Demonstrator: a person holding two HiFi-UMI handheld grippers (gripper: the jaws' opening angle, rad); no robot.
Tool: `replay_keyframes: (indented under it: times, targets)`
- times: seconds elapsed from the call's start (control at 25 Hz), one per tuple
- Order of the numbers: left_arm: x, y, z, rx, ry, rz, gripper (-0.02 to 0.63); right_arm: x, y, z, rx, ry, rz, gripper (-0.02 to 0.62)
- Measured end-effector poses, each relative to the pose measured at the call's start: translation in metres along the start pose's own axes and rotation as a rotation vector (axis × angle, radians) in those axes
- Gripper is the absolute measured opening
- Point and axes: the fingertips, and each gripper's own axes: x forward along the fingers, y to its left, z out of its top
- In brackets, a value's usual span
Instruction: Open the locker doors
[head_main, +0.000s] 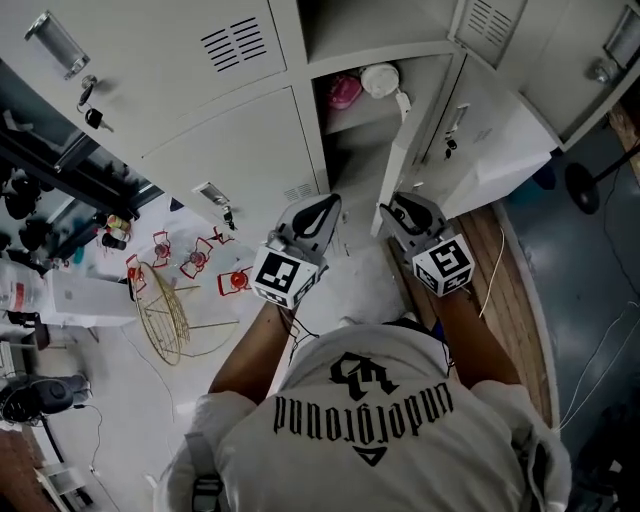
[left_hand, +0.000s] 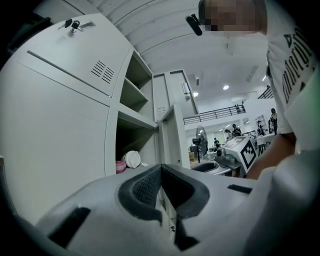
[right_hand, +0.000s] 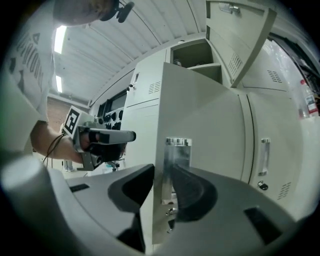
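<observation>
Fingers of my right gripper (right_hand: 162, 172) are clamping the metal handle (right_hand: 178, 149) of the open locker door (right_hand: 210, 125); my left gripper (left_hand: 161, 169) is hovering closed, empty.

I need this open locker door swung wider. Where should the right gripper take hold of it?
Grip the metal handle on the door's free vertical edge, coming edge-on with one jaw on each face. The thin upright sheet fits between the jaws there, farthest from the hinge side. The right gripper is clamped there.
</observation>
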Motion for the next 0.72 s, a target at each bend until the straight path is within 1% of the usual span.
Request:
replay_keyframes:
  times: [0.24,0.48,0.72]
  targets:
    - [0.029,-0.022,-0.002,-0.005,0.009,0.001,0.008,-0.043,-0.015,-0.004,-0.019,-0.002,0.012,0.132]
    - [0.066,-0.057,-0.004,-0.034,0.018,0.013,0.008,-0.087,-0.038,-0.01,-0.023,0.008,0.055,0.129]
    - [0.105,-0.099,0.004,-0.027,0.016,0.04,0.008,-0.139,-0.079,-0.015,-0.038,0.012,0.079,0.094]
